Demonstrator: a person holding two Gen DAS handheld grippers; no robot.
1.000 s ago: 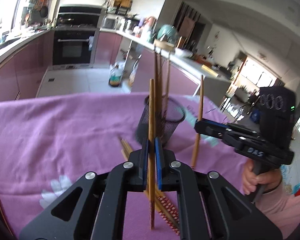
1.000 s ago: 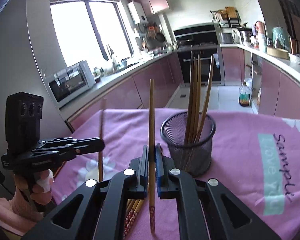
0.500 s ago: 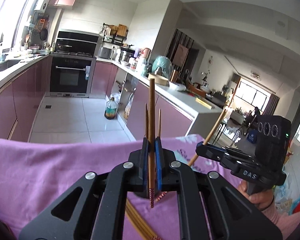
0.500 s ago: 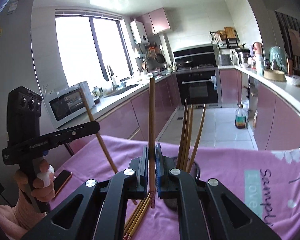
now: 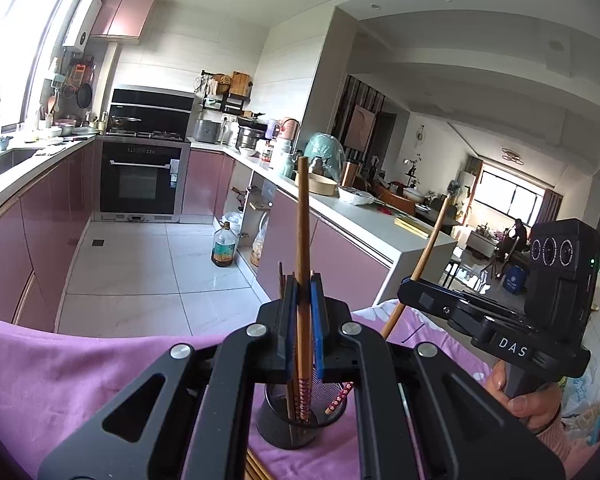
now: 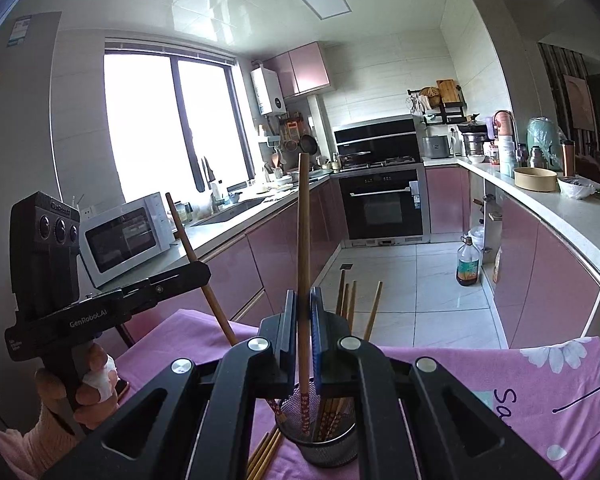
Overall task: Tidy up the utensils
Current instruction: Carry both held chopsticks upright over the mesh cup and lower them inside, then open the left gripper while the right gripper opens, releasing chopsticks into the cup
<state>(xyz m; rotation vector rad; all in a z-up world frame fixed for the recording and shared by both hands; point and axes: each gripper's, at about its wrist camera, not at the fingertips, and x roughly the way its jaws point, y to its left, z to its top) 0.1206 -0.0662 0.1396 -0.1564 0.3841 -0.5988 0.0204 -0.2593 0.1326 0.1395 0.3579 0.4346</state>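
A chopstick (image 5: 303,240) is being pinched by the left gripper (image 5: 303,332), another chopstick (image 6: 304,248) by the right gripper (image 6: 303,332). Both tips are being lowered into the cup (image 6: 328,446), mid-surface; they should be kept straight before being dropped.

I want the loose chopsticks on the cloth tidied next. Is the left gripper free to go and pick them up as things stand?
Probably not yet. The left gripper is shut on a chopstick whose patterned tip hangs in the mesh cup. It must release that first; the loose chopsticks lie beside the cup's base.
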